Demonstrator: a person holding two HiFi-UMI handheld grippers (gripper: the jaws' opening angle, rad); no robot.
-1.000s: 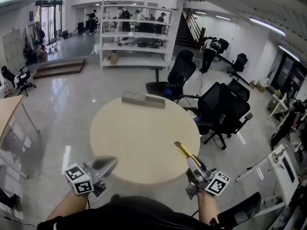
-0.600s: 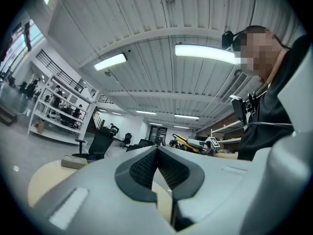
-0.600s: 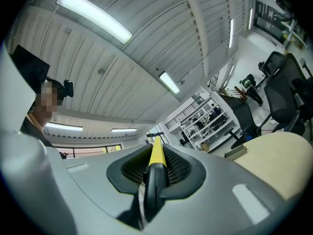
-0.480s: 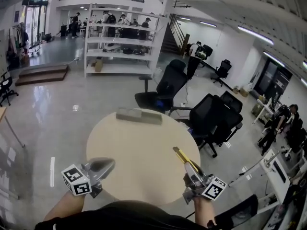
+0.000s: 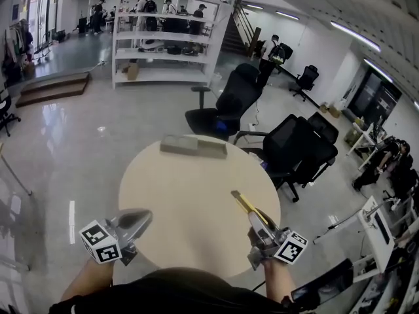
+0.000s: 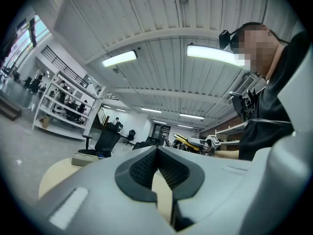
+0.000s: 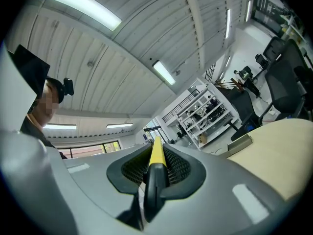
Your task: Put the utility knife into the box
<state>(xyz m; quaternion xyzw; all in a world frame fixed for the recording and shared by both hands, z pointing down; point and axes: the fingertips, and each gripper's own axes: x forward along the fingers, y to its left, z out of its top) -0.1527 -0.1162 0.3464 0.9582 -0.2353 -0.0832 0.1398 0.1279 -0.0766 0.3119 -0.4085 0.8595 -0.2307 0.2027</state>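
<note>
Knife point(image 5: 242, 205) is clamped lengthwise in the right gripper point(image 5: 257, 222) jaws, lower right, tip forward, likely for insertion. Left gripper point(image 5: 134, 222), lower left: jaws together, empty, apparently idle. Box point(image 5: 193, 146) lies at the worktop point(image 5: 196, 195) far edge, upper centre.

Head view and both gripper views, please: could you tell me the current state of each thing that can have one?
left gripper: shut, nothing between its jaws.
right gripper: shut on the utility knife.
utility knife: held, sticking forward over the table, not yet in the box.
box: resting at the table's far edge, apart from both grippers.
</note>
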